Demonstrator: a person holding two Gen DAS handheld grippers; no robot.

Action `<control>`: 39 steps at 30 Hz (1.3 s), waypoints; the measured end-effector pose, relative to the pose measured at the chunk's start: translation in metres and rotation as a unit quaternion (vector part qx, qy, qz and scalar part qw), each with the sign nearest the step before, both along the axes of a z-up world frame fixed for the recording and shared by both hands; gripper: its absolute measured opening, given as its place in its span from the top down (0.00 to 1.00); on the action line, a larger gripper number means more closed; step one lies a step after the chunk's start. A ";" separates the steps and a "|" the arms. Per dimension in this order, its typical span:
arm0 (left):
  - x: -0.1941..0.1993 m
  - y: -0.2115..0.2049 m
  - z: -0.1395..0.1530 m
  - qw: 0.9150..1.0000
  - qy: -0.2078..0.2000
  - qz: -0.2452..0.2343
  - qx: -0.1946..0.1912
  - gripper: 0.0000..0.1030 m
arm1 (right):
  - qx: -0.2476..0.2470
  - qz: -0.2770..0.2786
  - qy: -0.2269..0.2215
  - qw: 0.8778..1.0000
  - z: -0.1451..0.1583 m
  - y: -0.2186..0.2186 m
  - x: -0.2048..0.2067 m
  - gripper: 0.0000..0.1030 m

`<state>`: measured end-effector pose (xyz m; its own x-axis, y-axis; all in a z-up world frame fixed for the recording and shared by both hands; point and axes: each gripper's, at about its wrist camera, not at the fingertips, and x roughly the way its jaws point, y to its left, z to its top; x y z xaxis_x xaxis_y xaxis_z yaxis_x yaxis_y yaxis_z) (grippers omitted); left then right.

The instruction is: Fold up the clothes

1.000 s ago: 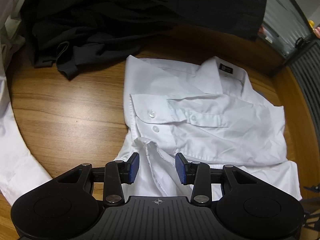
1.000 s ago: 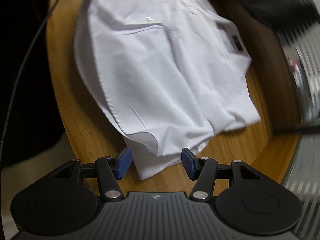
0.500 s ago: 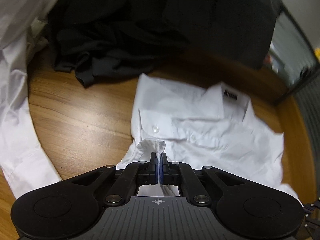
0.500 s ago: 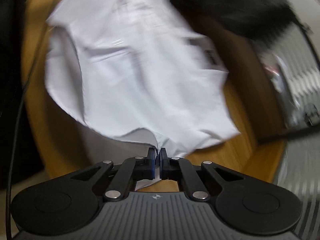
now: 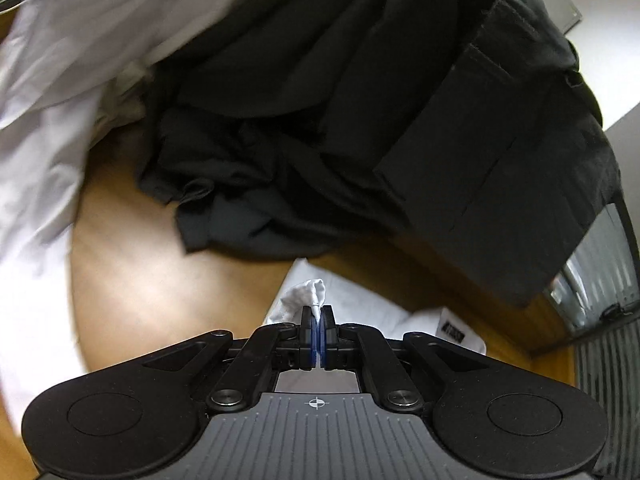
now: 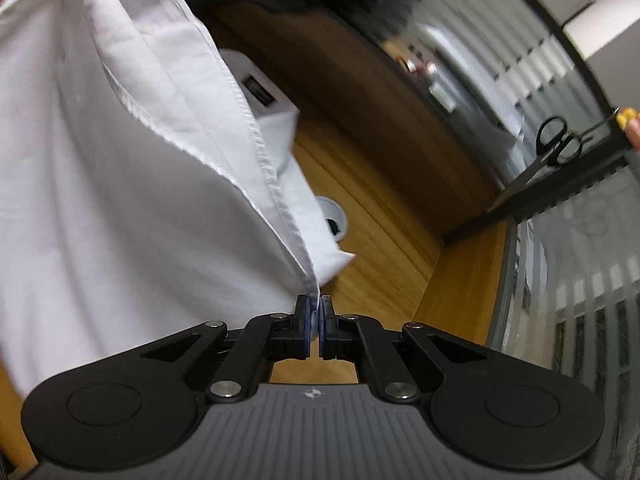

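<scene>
Wood tabletop beside slatted partition

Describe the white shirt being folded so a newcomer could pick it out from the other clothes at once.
On the wooden table, nearer than the heap of black clothes, lies the white shirt. Both grippers are clamped on its hem. Unlike the other white garment at the table's left edge, it shows a dark label inside its collar.

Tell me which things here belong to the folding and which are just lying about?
In use:
white shirt
left tool, shut on it
right tool, shut on its hem

Lying about:
black clothes
another white garment
scissors
</scene>
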<state>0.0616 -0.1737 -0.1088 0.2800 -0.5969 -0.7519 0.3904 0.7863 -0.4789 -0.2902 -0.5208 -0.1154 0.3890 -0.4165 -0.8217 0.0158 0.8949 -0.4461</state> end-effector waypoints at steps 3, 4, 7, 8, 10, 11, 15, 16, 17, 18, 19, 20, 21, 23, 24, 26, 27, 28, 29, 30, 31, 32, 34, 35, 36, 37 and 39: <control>0.013 -0.031 -0.019 0.999 -0.007 -0.009 0.031 0.96 | 0.018 -0.013 0.025 0.999 -0.026 -0.025 0.029 0.96; 0.018 -0.041 -0.027 0.999 -0.006 -0.013 0.043 0.96 | 0.026 -0.017 0.035 0.999 -0.035 -0.032 0.036 0.96; 0.025 -0.060 -0.044 0.997 -0.009 -0.034 0.074 0.88 | 0.048 -0.028 0.066 0.996 -0.061 -0.048 0.052 0.91; 0.026 -0.061 -0.047 0.996 -0.010 -0.041 0.076 0.78 | 0.052 -0.035 0.066 0.996 -0.064 -0.052 0.054 0.86; 0.027 -0.060 -0.048 0.996 -0.015 -0.049 0.074 0.49 | 0.061 -0.054 0.058 0.995 -0.066 -0.060 0.054 0.74; 0.028 -0.056 -0.046 0.996 -0.015 -0.048 0.068 0.39 | 0.069 -0.066 0.049 0.994 -0.064 -0.064 0.053 0.71; 0.029 -0.042 -0.036 0.997 -0.017 -0.053 0.050 0.39 | 0.108 -0.115 0.010 0.987 -0.045 -0.077 0.042 0.68; 0.028 -0.040 -0.033 0.997 -0.016 -0.059 0.048 0.39 | 0.117 -0.119 0.003 0.986 -0.038 -0.076 0.039 0.68; 0.027 -0.038 -0.030 0.997 -0.015 -0.065 0.048 0.39 | 0.126 -0.118 -0.002 0.985 -0.031 -0.074 0.035 0.66; 0.024 -0.038 -0.027 0.995 -0.019 -0.076 0.056 0.39 | 0.135 -0.117 -0.007 0.984 -0.023 -0.071 0.032 0.65; 0.019 -0.039 -0.025 0.994 -0.021 -0.088 0.062 0.39 | 0.144 -0.112 -0.009 0.983 -0.017 -0.068 0.031 0.64; 0.014 -0.040 -0.023 0.992 -0.023 -0.101 0.069 0.39 | 0.153 -0.105 -0.009 0.983 -0.011 -0.064 0.032 0.64; 0.009 -0.041 -0.022 0.990 -0.025 -0.113 0.075 0.39 | 0.162 -0.095 -0.010 0.982 -0.005 -0.059 0.034 0.64; -0.002 -0.045 -0.023 0.987 -0.022 -0.139 0.076 0.39 | 0.177 -0.066 -0.010 0.982 0.003 -0.045 0.044 0.64; -0.008 -0.047 -0.024 0.985 -0.018 -0.155 0.076 0.39 | 0.184 -0.051 -0.010 0.982 0.007 -0.037 0.050 0.64; -0.022 -0.056 -0.030 0.978 -0.018 -0.189 0.083 0.39 | 0.195 -0.018 -0.003 0.981 0.006 -0.023 0.064 0.64; -0.030 -0.061 -0.033 0.974 -0.025 -0.207 0.089 0.39 | 0.204 -0.002 0.003 0.979 0.004 -0.016 0.072 0.64; -0.037 -0.068 -0.037 0.969 -0.030 -0.224 0.096 0.39 | 0.213 0.013 0.009 0.977 0.001 -0.009 0.079 0.64; -0.044 -0.074 -0.041 0.964 -0.035 -0.240 0.103 0.39 | 0.222 0.025 0.016 0.975 -0.004 -0.004 0.086 0.64; -0.051 -0.081 -0.045 0.960 -0.042 -0.256 0.109 0.40 | 0.230 0.036 0.024 0.972 -0.009 0.002 0.092 0.64; -0.057 -0.087 -0.048 0.954 -0.049 -0.272 0.113 0.40 | 0.238 0.045 0.030 0.970 -0.015 0.008 0.098 0.64; -0.064 -0.093 -0.052 0.949 -0.056 -0.289 0.116 0.41 | 0.245 0.053 0.036 0.967 -0.021 0.013 0.103 0.64; -0.074 -0.106 -0.058 0.938 -0.068 -0.317 0.121 0.41 | 0.258 0.067 0.047 0.963 -0.032 0.023 0.113 0.64; -0.077 -0.112 -0.061 0.934 -0.071 -0.329 0.123 0.41 | 0.263 0.072 0.052 0.961 -0.037 0.027 0.117 0.64; -0.080 -0.118 -0.065 0.930 -0.072 -0.339 0.124 0.41 | 0.267 0.076 0.057 0.959 -0.042 0.031 0.120 0.64; -0.082 -0.124 -0.069 0.927 -0.071 -0.346 0.126 0.42 | 0.271 0.079 0.060 0.957 -0.047 0.033 0.124 0.64; -0.083 -0.134 -0.075 0.922 -0.069 -0.357 0.130 0.43 | 0.270 0.084 0.064 0.957 -0.053 0.036 0.130 0.64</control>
<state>-0.0217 -0.3079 -0.1841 -0.0111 -0.4699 -0.8826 0.8967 0.3860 -0.2168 -0.1597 -0.4848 -0.1685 0.2951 0.1424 -0.9448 -0.1722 0.9806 0.0940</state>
